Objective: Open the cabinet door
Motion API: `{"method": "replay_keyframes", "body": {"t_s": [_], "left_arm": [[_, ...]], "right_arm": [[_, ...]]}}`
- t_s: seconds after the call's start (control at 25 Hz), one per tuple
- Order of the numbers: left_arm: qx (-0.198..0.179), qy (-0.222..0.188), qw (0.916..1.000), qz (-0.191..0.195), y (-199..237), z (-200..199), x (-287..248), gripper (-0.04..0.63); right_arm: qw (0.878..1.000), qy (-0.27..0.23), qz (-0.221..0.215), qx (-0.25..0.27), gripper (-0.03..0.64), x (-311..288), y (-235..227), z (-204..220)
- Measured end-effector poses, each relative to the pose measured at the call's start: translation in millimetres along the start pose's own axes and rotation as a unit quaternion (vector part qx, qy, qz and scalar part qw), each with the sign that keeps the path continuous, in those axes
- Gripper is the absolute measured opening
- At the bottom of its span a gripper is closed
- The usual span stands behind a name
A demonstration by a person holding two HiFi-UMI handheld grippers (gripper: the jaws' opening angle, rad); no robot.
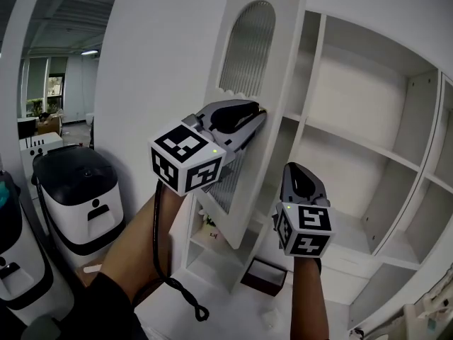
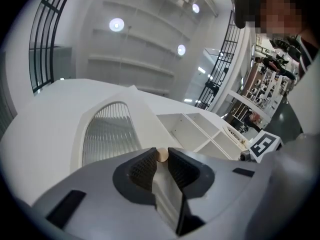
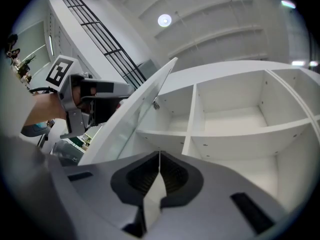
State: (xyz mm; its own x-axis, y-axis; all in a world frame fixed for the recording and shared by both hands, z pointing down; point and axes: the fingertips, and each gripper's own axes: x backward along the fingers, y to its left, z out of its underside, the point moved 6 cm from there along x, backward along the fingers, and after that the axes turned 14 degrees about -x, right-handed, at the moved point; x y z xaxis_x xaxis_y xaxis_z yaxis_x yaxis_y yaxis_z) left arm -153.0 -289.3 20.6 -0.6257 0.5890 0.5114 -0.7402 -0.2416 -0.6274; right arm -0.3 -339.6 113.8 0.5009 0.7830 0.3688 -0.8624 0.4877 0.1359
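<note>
Left tool pinches knob; door stands wide, shelves exposed, task nearly done. Right tool, 5 o'clock, pressed together, empty.

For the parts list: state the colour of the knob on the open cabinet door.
The knob is pale tan, like bare wood. It shows best in the left gripper view.

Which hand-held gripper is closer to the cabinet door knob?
Left. The left hand-held gripper grips the door knob; the right hand-held gripper sits apart, facing the shelves.
</note>
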Motion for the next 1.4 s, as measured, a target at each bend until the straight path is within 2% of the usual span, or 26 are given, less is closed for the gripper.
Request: {"method": "replay_keyframes", "body": {"t_s": [0.4,0.64,0.76,0.84,1.04,1.16,1.4], "left_arm": [[-0.015,-0.024,0.9994,0.018,24,-17,47,0.077],[-0.026,-0.016,0.9995,0.003,45,-29,84,0.081],[-0.044,-0.005,0.9990,-0.003,54,-36,99,0.081],[-0.055,0.000,0.9985,-0.010,60,-37,115,0.047],[-0.075,0.038,0.9954,-0.047,81,-35,142,0.032],[-0.068,0.054,0.9927,-0.083,99,-32,160,0.032],[-0.060,0.106,0.9752,-0.185,144,-11,206,0.009]], "right_arm": [[0.999,-0.005,-0.047,-0.021,0.021,-23,39,6],[0.996,-0.003,-0.087,-0.033,0.021,-36,76,12],[0.994,-0.002,-0.106,-0.039,0.021,-42,91,13],[0.992,-0.003,-0.117,-0.044,0.021,-47,103,15],[0.987,-0.004,-0.149,-0.051,0.021,-62,141,19],[0.985,-0.004,-0.163,-0.053,0.021,-66,158,18],[0.981,0.000,-0.184,-0.061,0.021,-80,193,32]]}}
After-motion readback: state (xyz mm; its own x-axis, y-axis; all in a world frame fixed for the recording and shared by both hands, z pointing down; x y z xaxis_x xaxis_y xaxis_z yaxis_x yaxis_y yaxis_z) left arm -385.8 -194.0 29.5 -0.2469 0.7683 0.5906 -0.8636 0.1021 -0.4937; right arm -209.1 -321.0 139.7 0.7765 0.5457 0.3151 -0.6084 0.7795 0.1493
